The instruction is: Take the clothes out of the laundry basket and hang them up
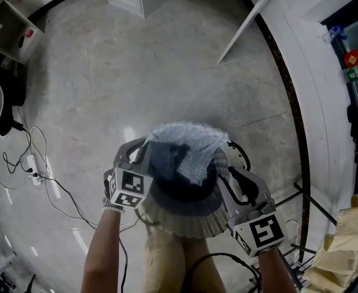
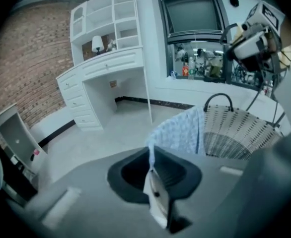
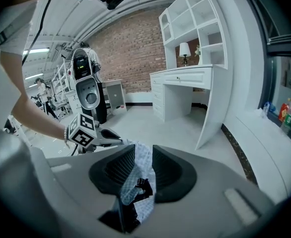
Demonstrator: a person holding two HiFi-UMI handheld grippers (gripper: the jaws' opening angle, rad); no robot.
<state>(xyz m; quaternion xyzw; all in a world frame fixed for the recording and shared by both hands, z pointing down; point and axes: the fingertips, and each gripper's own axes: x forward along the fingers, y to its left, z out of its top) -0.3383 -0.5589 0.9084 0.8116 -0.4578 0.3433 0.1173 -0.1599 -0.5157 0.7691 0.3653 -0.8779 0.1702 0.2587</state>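
Note:
A woven laundry basket (image 1: 188, 221) sits right below me, by my legs. A light blue checked garment (image 1: 190, 144) lies bunched over its far rim, on top of a dark garment (image 1: 170, 163). My left gripper (image 1: 143, 153) is at the basket's left rim. In the left gripper view the left gripper (image 2: 153, 175) is shut on a thin edge of the checked garment (image 2: 180, 130), with the basket (image 2: 242, 133) behind. My right gripper (image 1: 231, 163) is at the right rim. In the right gripper view the right gripper (image 3: 138, 175) pinches a fold of the checked garment (image 3: 138, 170), with dark cloth below.
A white desk with shelves (image 2: 106, 66) stands by a brick wall. A white panel (image 1: 246, 23) leans at the far right. Cables (image 1: 38, 170) trail over the floor on the left. Paper bags (image 1: 344, 249) and a black stand lie at the right.

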